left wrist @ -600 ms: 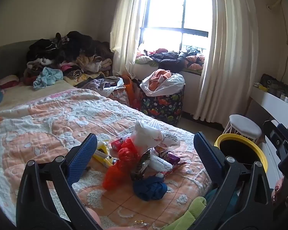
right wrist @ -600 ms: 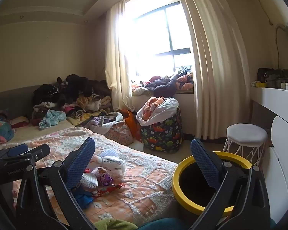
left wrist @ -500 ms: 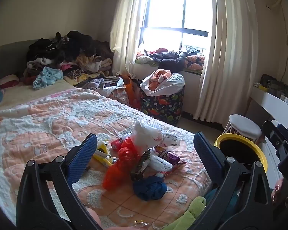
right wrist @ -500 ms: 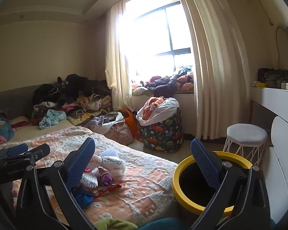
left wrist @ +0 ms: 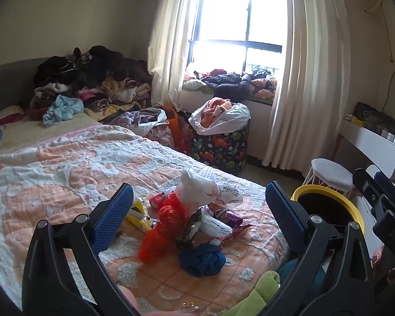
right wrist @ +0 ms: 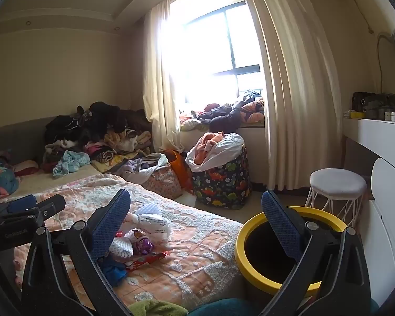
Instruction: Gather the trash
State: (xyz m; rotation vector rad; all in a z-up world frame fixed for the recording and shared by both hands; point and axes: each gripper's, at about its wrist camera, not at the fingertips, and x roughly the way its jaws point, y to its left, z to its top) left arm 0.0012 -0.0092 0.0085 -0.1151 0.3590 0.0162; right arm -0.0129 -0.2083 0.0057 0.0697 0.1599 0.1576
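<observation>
A heap of trash lies on the bed's near corner: a white plastic bag (left wrist: 197, 189), a red plastic bag (left wrist: 160, 231), a purple wrapper (left wrist: 229, 214), a yellow item (left wrist: 141, 214) and a dark blue bundle (left wrist: 201, 260). My left gripper (left wrist: 197, 210) hovers above and short of the heap, open, nothing between its fingers. In the right wrist view the same white bag (right wrist: 155, 222) and purple wrapper (right wrist: 143, 245) show left of centre. My right gripper (right wrist: 196, 220) is open and empty, between the heap and the yellow-rimmed bin (right wrist: 252, 258). The bin (left wrist: 326, 192) stands beside the bed.
The bed's orange and white quilt (left wrist: 52, 173) spreads left. Clothes are piled at the headboard (left wrist: 92, 79) and on the window sill (left wrist: 237, 81). A dinosaur-print hamper (left wrist: 221, 144) and a white stool (right wrist: 337, 184) stand on the floor. A white dresser (right wrist: 387, 210) lines the right.
</observation>
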